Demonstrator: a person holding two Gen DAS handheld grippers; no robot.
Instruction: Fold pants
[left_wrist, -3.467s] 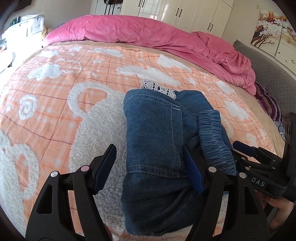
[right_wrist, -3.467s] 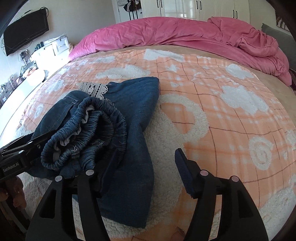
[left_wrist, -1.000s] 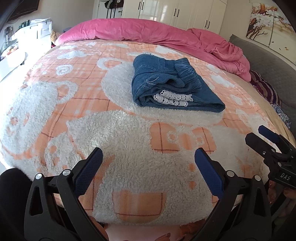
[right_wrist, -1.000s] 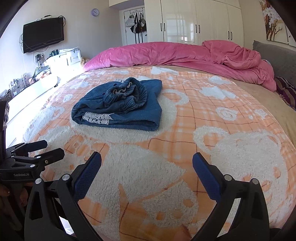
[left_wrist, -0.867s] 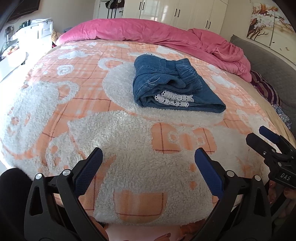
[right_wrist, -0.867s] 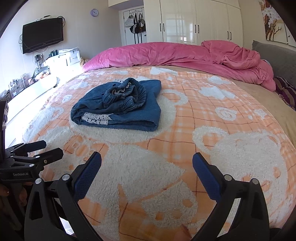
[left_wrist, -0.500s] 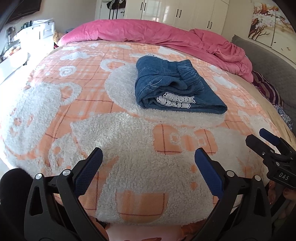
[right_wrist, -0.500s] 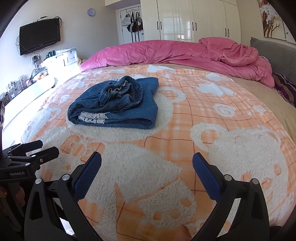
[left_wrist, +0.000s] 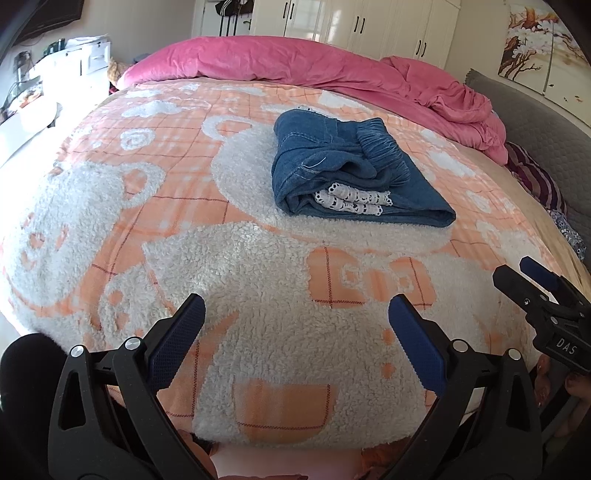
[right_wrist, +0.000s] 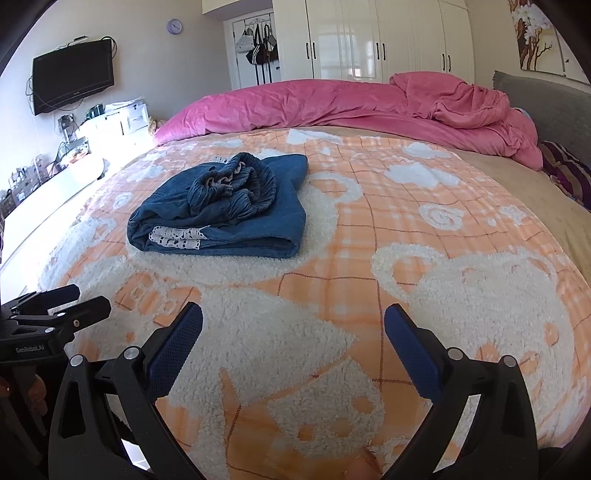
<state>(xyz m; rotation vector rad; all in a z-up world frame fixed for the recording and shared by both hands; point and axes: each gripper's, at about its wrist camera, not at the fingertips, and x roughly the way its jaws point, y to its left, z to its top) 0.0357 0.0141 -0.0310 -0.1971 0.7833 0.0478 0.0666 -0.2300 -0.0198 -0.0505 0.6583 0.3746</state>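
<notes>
With both sets of jaws spread wide and gripping nothing, the left gripper (left_wrist: 297, 321) and right gripper (right_wrist: 293, 325) hang over the near edge of the bed, blue pads facing each other across bare fleece. Each tool shows in the other's view: the right one at the right margin of the left camera, the left one (right_wrist: 59, 306) at the left margin of the right camera, its jaws parted too. Beneath them lies the blanket (left_wrist: 258, 280), orange check with fluffy white shapes. Well ahead of both tools, apart from either, sit the pants (left_wrist: 351, 173) (right_wrist: 221, 210), dark blue denim, folded into a compact bundle resting on the blanket toward the middle of the bed. Bundle details: gathered elastic waistband (right_wrist: 236, 188) bunched on top; white lace trim (left_wrist: 351, 199) showing at the near folded edge between denim layers; bottom layer sticks out flat past the upper roll on the right side. Beyond the pants, a pink duvet (right_wrist: 351, 103) is heaped across the far end. White wardrobes (right_wrist: 376, 37) and a wall-mounted television (right_wrist: 74, 81) stand behind.
</notes>
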